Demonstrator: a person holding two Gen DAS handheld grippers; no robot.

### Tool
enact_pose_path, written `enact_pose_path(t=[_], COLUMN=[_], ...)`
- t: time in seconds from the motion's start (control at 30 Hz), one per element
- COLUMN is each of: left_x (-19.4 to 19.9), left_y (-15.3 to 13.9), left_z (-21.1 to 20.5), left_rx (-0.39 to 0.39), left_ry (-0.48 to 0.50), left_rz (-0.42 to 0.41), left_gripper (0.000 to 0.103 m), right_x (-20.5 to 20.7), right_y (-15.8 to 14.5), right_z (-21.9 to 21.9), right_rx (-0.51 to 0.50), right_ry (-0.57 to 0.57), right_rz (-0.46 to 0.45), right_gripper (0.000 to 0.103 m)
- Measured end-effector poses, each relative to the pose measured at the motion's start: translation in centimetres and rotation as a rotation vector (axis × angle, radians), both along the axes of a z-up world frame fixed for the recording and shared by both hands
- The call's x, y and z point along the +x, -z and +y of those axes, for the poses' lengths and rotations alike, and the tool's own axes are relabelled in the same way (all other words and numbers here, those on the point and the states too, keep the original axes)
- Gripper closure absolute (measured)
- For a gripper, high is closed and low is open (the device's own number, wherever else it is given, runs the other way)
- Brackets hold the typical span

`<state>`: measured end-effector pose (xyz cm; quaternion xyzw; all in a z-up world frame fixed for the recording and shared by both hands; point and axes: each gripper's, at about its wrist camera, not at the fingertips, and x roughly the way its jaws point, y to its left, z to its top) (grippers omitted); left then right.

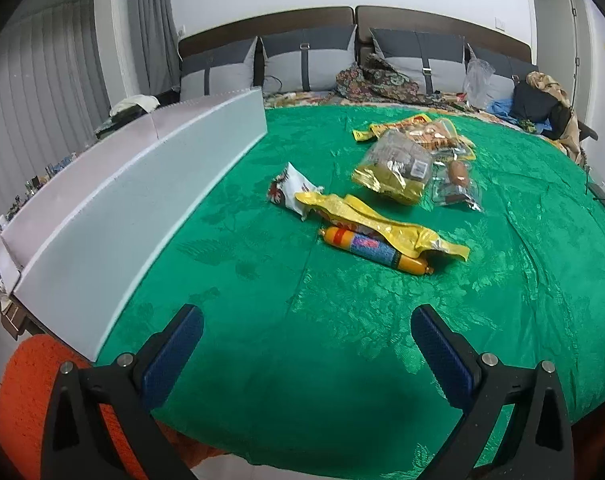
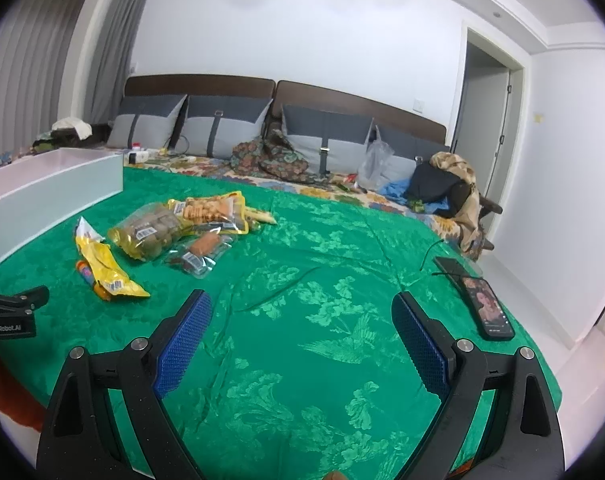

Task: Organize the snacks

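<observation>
Snacks lie scattered on the green bedspread [image 1: 342, 340]. Nearest is an orange sausage stick [image 1: 374, 251] under a flat yellow wrapper [image 1: 382, 224], beside a white wrapper [image 1: 290, 192]. Farther back sit a clear bag of brown snacks [image 1: 394, 172], a small clear pack with a sausage [image 1: 456, 184] and a yellow bag of biscuits [image 1: 422, 132]. A long white box [image 1: 114, 216] stands at the left, its inside hidden. My left gripper [image 1: 306, 324] is open, short of the sausage stick. My right gripper [image 2: 302, 308] is open over bare cloth, with the snacks [image 2: 150, 232] to its front left.
A phone [image 2: 488, 308] with a lit screen and a second dark device with a cable lie at the right edge of the bedspread. Grey pillows, patterned cloth, a plastic bag and dark clothes line the headboard. An orange cloth [image 1: 26, 392] lies at the near left corner.
</observation>
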<state>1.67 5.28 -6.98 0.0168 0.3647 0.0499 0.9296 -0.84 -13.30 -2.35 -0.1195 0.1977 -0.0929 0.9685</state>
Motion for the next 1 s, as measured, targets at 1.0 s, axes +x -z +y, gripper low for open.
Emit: enact_pose_path(t=[1.0], left_x=[2.3], left_y=[3.6], left_z=[1.2], left_rx=[-0.082], left_ry=[0.011], left_rz=[0.244], left_gripper=[0.000], right_x=[16.8], right_y=[6.6], right_z=[-9.3], right_rx=[0.188], right_ry=[0.134], right_rz=[0.426], right_gripper=[0.009])
